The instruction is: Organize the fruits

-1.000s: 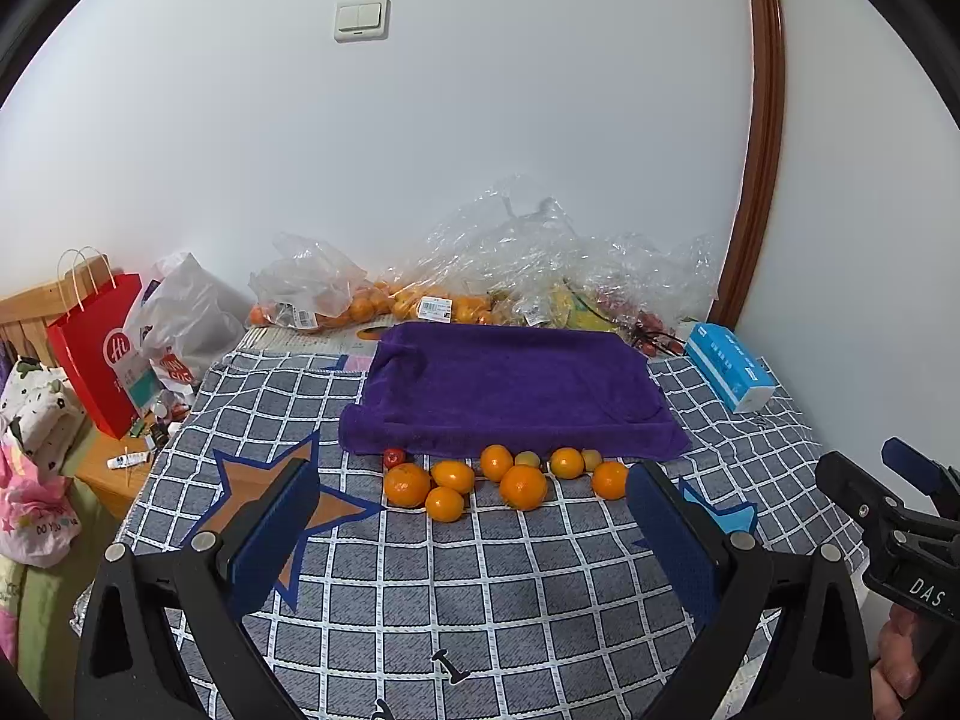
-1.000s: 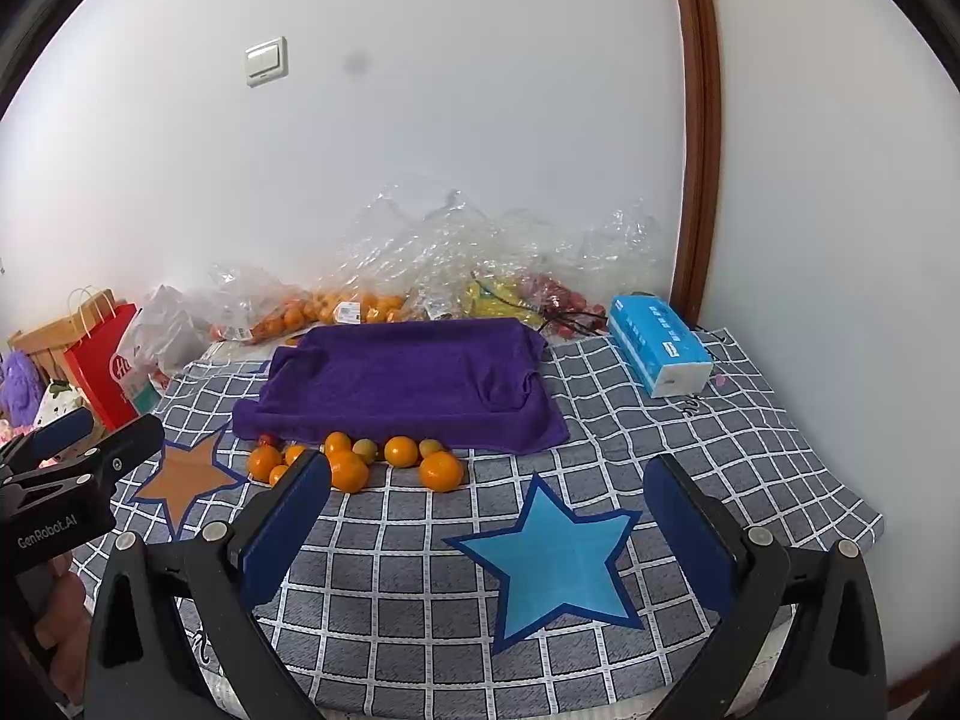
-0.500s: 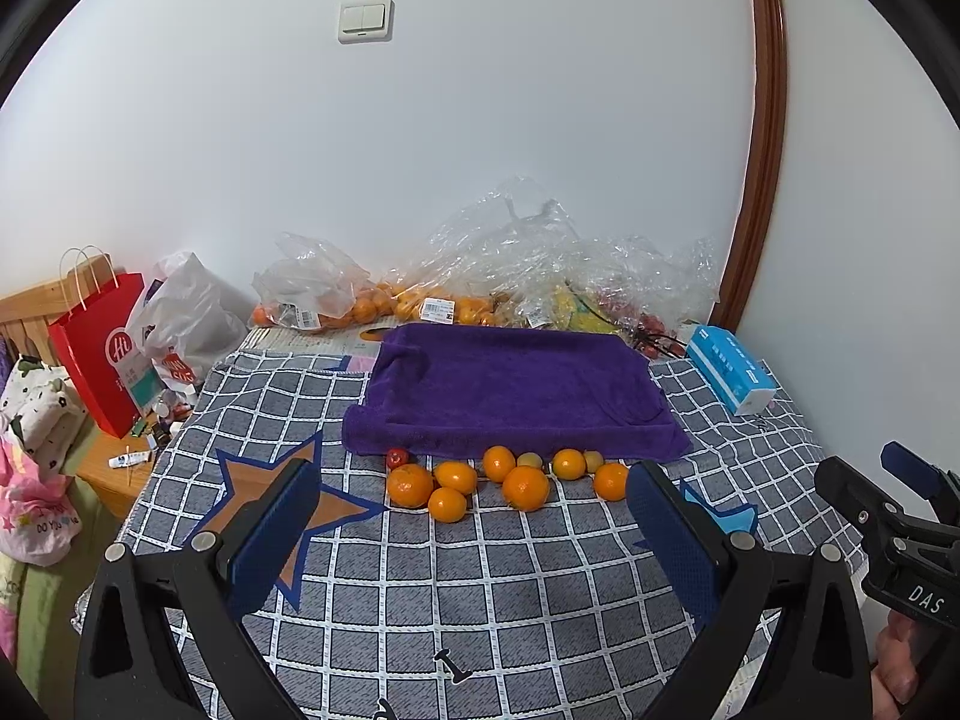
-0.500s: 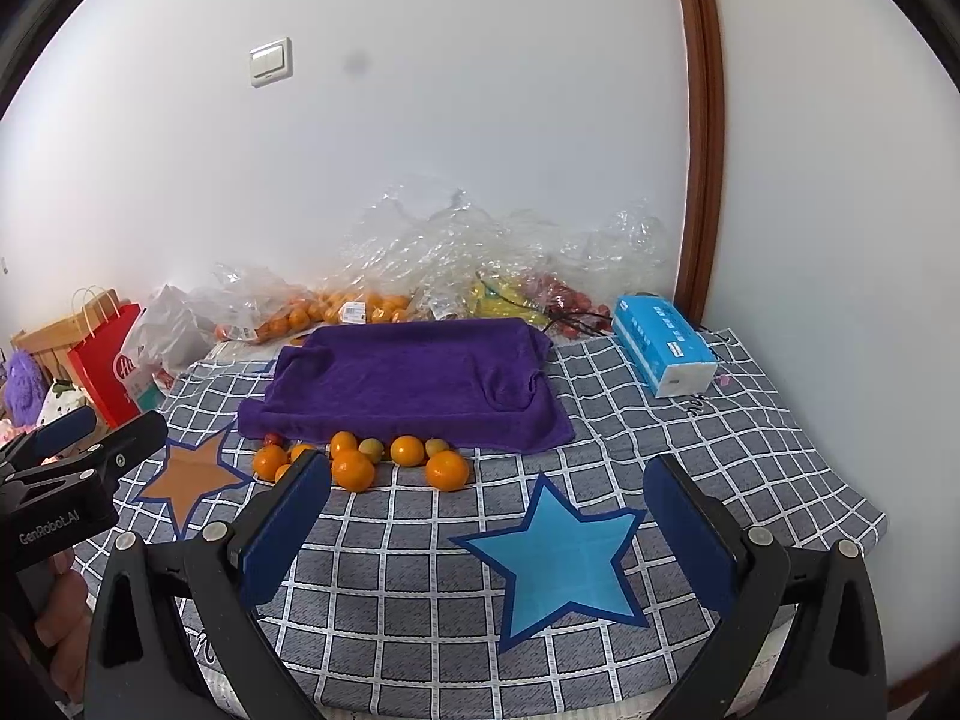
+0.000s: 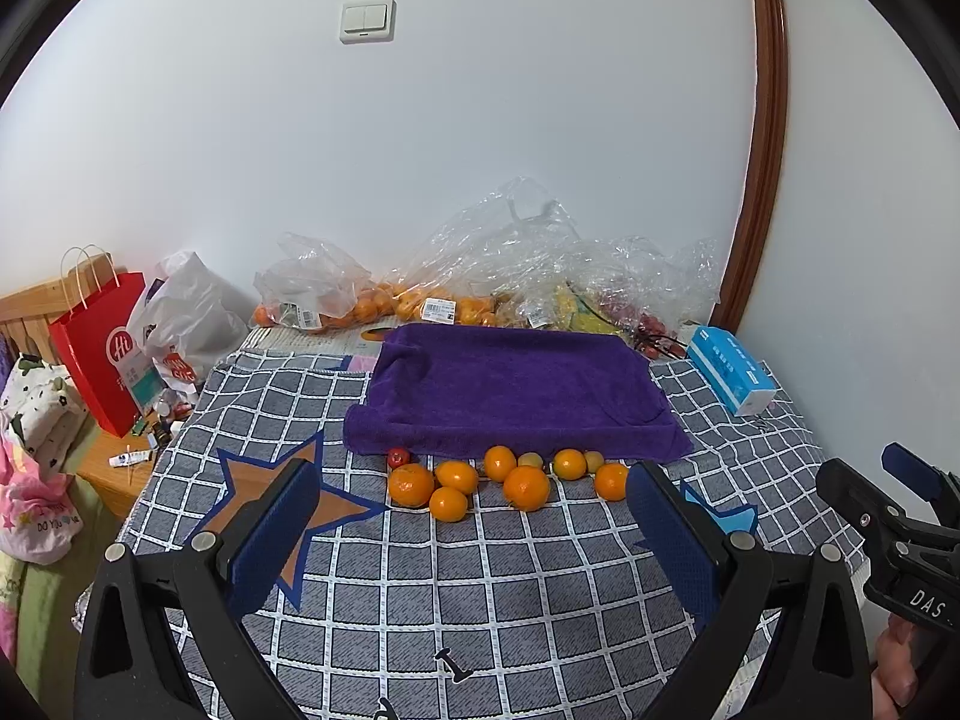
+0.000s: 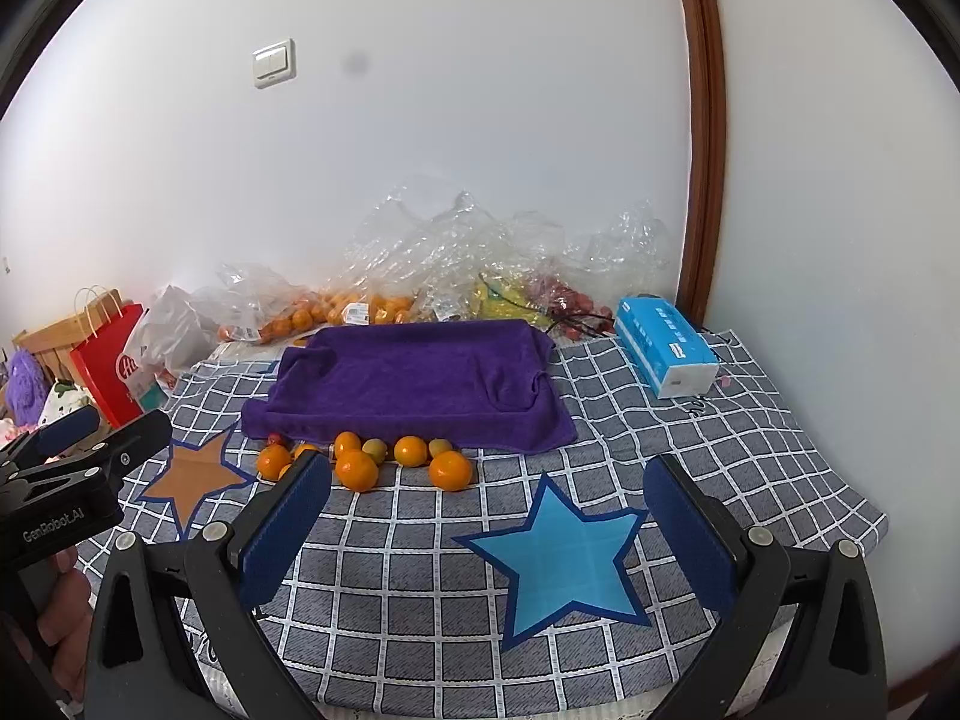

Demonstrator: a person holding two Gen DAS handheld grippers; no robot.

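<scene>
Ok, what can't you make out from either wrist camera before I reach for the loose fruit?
- Left view: small red fruit, part tucked under the purple towel.
- Right view: one orange sits behind the finger pad.
- Both views: bagged fruit blurred by crinkled plastic; uncountable.

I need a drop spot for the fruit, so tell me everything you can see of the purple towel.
The purple towel is a thick, plush-looking cloth spread over something raised with a rim, so its middle dips like a tray; what lies beneath is hidden. Its corners are bunched and folded. It rests on the checked tablecloth, its front edge draping down right behind the row of oranges. Nothing lies on it. Bagged fruit sits behind it.
</scene>
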